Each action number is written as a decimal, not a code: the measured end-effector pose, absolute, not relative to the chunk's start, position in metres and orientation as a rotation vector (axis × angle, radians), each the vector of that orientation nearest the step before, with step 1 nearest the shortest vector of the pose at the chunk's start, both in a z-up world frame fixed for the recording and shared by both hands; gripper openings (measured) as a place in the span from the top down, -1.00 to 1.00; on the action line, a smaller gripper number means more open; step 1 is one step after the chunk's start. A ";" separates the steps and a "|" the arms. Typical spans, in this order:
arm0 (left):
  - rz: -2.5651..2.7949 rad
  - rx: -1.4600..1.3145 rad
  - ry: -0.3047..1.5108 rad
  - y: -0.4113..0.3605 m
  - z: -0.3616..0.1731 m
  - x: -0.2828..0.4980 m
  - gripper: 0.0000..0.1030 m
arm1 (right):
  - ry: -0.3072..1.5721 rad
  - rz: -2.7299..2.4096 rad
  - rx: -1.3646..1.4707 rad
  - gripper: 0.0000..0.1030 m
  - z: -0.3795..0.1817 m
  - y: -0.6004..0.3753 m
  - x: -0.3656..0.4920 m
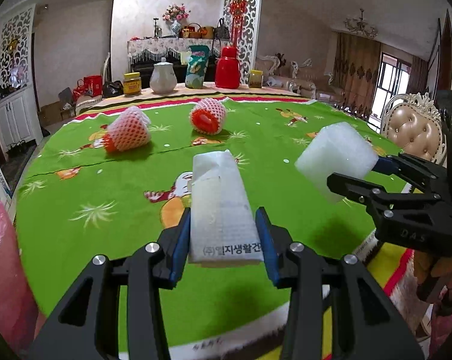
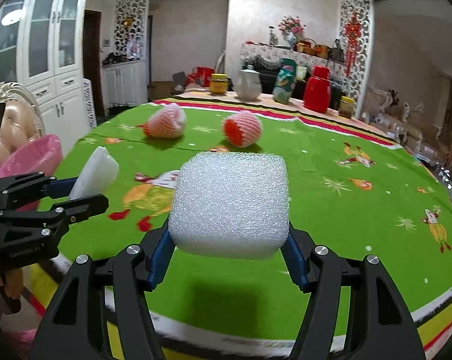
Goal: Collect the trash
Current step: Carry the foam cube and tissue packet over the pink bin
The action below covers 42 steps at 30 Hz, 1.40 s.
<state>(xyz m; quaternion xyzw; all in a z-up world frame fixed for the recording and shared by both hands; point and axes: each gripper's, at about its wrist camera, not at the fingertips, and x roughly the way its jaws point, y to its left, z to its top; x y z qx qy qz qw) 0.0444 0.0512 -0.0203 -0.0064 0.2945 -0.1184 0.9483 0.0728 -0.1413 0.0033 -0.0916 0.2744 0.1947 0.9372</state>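
So we're mid-carry here: both claws are loaded and up off the desk (image 1: 75, 186), and the step in hand looks like hauling the trash over to the bin. Our left claw (image 1: 222, 237) is pinching a flat, folded white foam sheet (image 1: 219, 198) with printed lettering along its near edge, blue pads pressed on both long sides, dead center of the left wrist view. Our right claw (image 2: 230, 247) is clamped on a chunky white foam block (image 2: 230, 201), rounded corners and a bubbly, grainy surface, filling the middle of the right wrist view. The pink-lined trash bin (image 2: 36, 156) sits at the left edge of the frame, off the desk edge, so our guess is the next move calls for swinging both loads left over that rim and only then letting go. Foam is light and squishy, so it may cling to the pads a bit. Left on the green cartoon cloth, in the upper middle of the frame, are two netted foam fruit sleeves, the left sleeve (image 1: 126, 133) and the right sleeve (image 1: 207, 117), white mesh over orange, soft and tube-shaped.
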 end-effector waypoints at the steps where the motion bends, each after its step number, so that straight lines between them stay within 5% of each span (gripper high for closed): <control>1: -0.241 -0.020 0.596 0.056 -0.020 0.040 0.20 | 0.558 0.412 -0.191 -0.19 0.004 -0.136 0.070; 21: -0.073 -0.032 0.552 0.148 -0.013 -0.016 0.20 | 0.549 0.645 -0.249 -0.19 0.001 -0.032 0.049; 42: 0.309 -0.127 0.488 0.350 0.020 -0.095 0.18 | 0.468 1.027 -0.294 -0.19 0.029 0.143 0.050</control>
